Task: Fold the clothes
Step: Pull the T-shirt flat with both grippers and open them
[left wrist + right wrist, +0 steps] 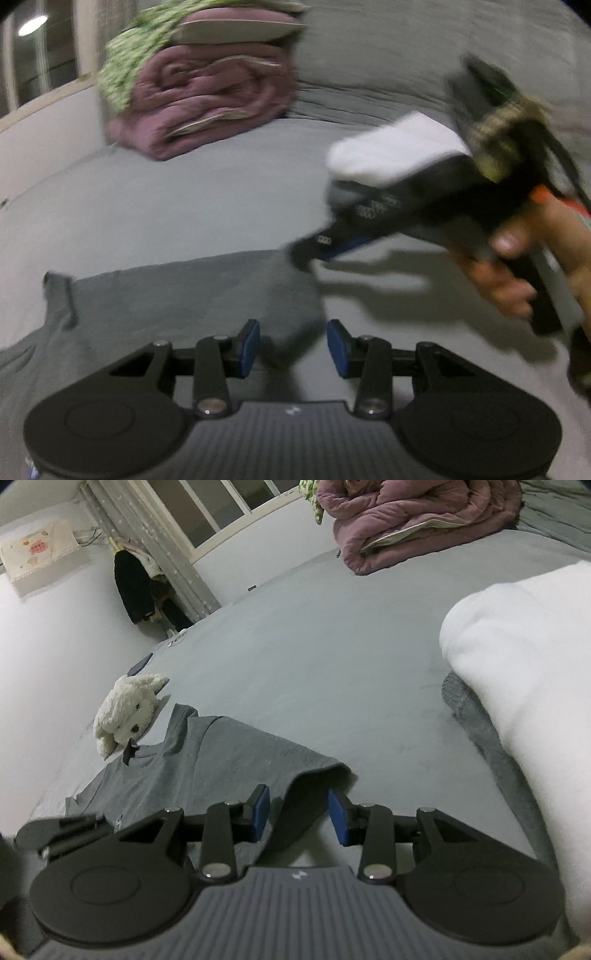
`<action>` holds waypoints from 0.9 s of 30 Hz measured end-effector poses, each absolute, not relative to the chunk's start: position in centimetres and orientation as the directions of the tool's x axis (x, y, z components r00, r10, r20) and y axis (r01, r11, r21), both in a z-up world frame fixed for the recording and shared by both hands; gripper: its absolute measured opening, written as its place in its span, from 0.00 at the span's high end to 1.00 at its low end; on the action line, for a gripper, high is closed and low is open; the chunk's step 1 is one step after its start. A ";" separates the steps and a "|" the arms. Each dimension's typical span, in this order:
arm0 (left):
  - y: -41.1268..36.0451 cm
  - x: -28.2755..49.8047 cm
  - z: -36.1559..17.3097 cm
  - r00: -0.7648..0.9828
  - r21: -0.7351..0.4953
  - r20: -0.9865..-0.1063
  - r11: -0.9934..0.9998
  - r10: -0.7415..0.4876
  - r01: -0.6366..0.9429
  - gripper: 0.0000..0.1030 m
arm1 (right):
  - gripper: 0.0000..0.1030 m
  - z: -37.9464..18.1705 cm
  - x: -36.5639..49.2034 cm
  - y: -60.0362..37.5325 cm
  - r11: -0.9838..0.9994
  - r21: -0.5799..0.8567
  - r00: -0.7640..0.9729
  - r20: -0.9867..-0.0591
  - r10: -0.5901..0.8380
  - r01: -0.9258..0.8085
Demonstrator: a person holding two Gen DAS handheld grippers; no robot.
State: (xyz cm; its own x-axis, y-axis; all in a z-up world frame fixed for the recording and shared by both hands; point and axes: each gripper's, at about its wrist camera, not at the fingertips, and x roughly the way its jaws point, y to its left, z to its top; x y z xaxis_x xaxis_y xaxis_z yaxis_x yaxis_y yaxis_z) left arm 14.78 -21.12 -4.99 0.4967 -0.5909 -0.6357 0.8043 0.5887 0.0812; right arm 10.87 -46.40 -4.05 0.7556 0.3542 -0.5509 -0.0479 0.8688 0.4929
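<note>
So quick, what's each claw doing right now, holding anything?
Left claw: open, holding nothing, over the grey shirt.
Right claw: open, holding nothing, shirt edge between its pads.

I see a grey T-shirt [221,768] lying flat on the bed, lower left of frame. Its near corner is lifted.

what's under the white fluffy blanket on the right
A grey knitted garment sticks out from under the folded white fluffy blanket, lying on the grey bedsheet. Only its edge shows; the rest is covered, so its shape cannot be told.
</note>
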 end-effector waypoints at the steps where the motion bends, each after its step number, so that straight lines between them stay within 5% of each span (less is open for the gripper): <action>1: -21.3 14.7 -5.2 0.499 0.102 -0.641 0.579 -0.583 0.809 0.60 | 0.61 -4.1 10.9 -46.4 0.868 0.494 0.756 -0.551 0.354 -0.047; 13: -22.8 17.0 -7.5 0.493 0.157 -0.679 0.549 -0.543 0.821 0.62 | 0.61 -5.4 11.8 -46.0 0.861 0.507 0.764 -0.543 0.348 -0.032; 18: -21.9 19.2 -7.1 0.437 0.016 -0.685 0.588 -0.582 0.809 0.93 | 0.62 -6.0 12.0 -45.9 0.856 0.517 0.795 -0.509 0.330 -0.025; 20: -21.6 20.0 -6.9 0.414 -0.043 -0.685 0.600 -0.600 0.799 0.94 | 0.82 -6.2 12.2 -45.7 0.861 0.508 0.808 -0.500 0.311 -0.018; 22: -20.4 20.8 -6.2 0.321 -0.229 -0.640 0.572 -0.698 0.788 0.94 | 0.96 -6.3 12.4 -45.4 0.877 0.480 0.819 -0.502 0.277 -0.002; 27: -19.6 22.1 -6.3 0.142 -0.509 -0.564 0.479 -0.813 0.715 0.93 | 0.97 -4.6 11.5 -45.5 0.917 0.399 0.882 -0.440 0.169 0.023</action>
